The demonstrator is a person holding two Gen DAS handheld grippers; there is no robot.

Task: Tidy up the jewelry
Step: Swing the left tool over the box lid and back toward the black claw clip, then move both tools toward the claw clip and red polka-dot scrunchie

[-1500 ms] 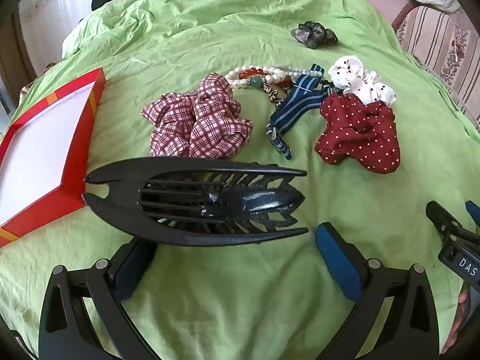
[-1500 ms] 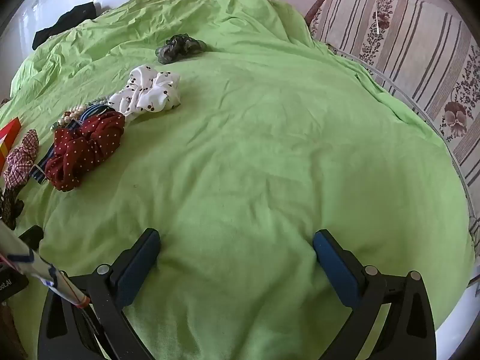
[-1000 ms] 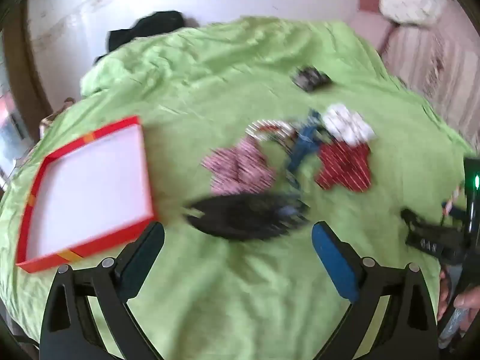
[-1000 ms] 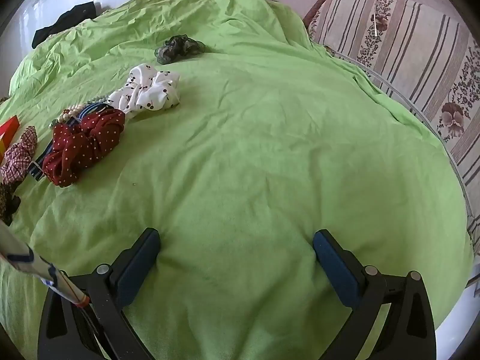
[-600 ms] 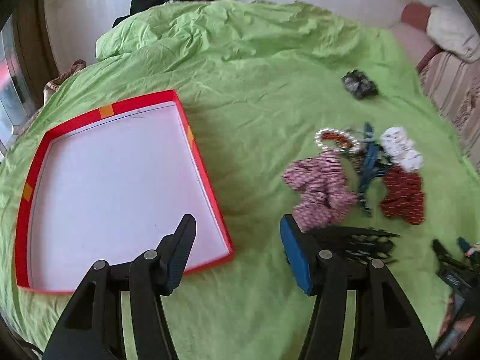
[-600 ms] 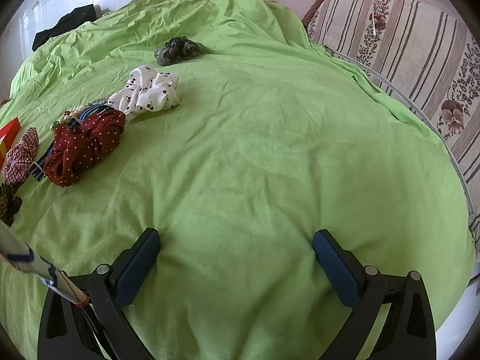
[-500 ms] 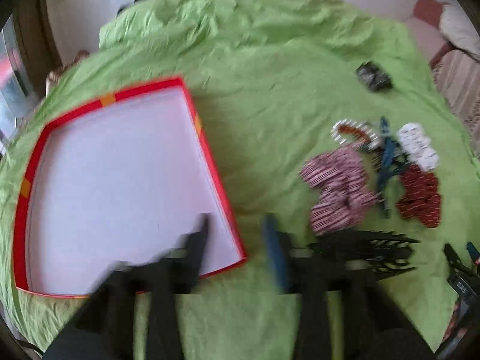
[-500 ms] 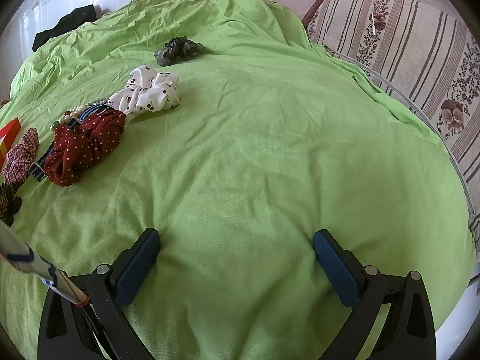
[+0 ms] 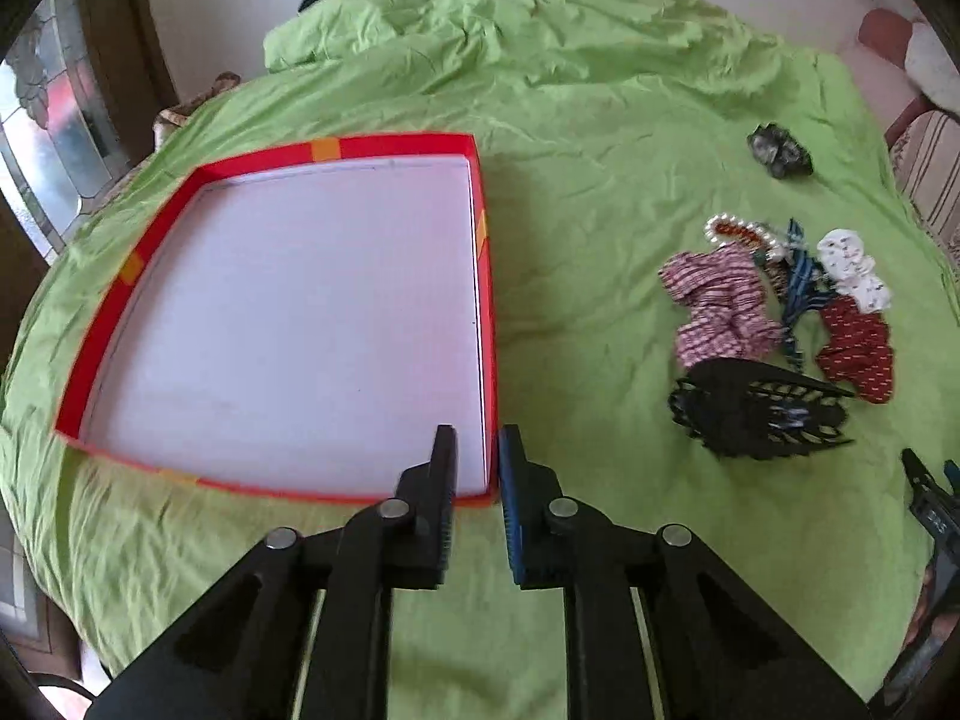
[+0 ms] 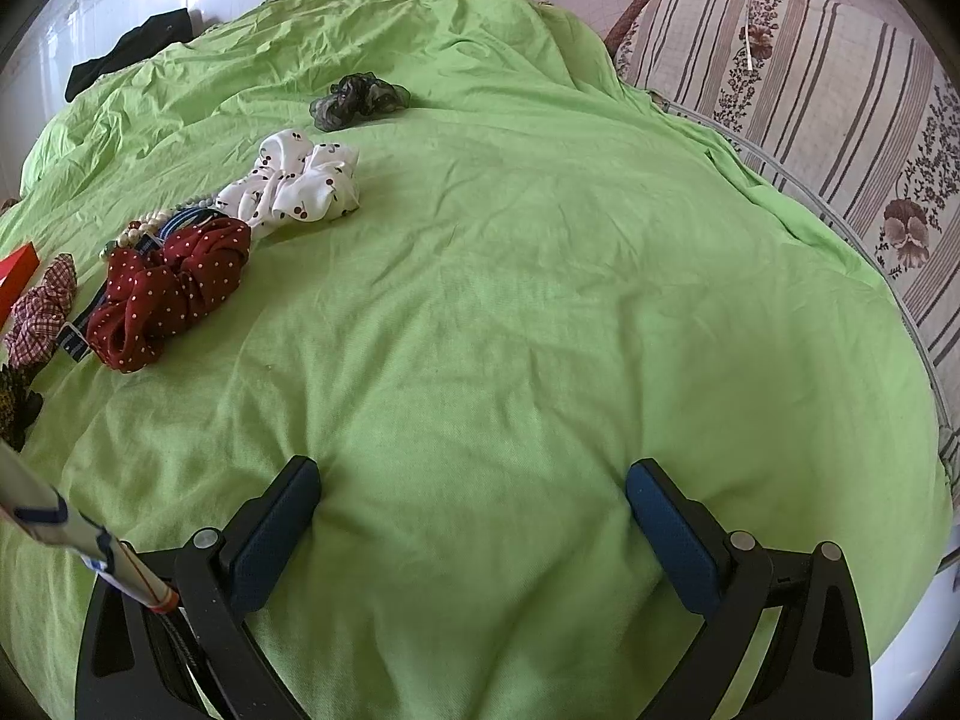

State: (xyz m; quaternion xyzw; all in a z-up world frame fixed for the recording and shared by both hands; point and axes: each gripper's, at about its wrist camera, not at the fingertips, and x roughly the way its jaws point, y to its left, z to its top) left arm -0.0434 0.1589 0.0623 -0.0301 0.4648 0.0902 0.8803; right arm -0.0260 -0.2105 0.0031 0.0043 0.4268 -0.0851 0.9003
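Note:
A red tray (image 9: 390, 144) with a white floor lies on the green sheet (image 9: 600, 120). My left gripper (image 9: 477, 444) is over its near right corner, jaws narrow and opening, with the tray's right wall between them; the pads do not press it. To the right lie a black claw clip (image 9: 756, 414), a plaid scrunchie (image 9: 717, 312), a bead bracelet (image 9: 738, 231), a blue striped ribbon (image 9: 801, 288), a red dotted scrunchie (image 10: 174, 288) and a white scrunchie (image 10: 294, 183). My right gripper (image 10: 474, 480) is open over bare sheet.
A dark scrunchie (image 10: 360, 99) lies apart, farther back. A striped cushion (image 10: 810, 120) borders the bed on the right, and black clothing (image 10: 129, 51) lies at the far edge. A window (image 9: 36, 138) is at the left. A white rod (image 10: 60, 528) crosses the right view's lower left.
My left gripper has swung left from the claw clip to the tray's near right corner, and its jaws have narrowed from wide apart. The right gripper has stayed still and open.

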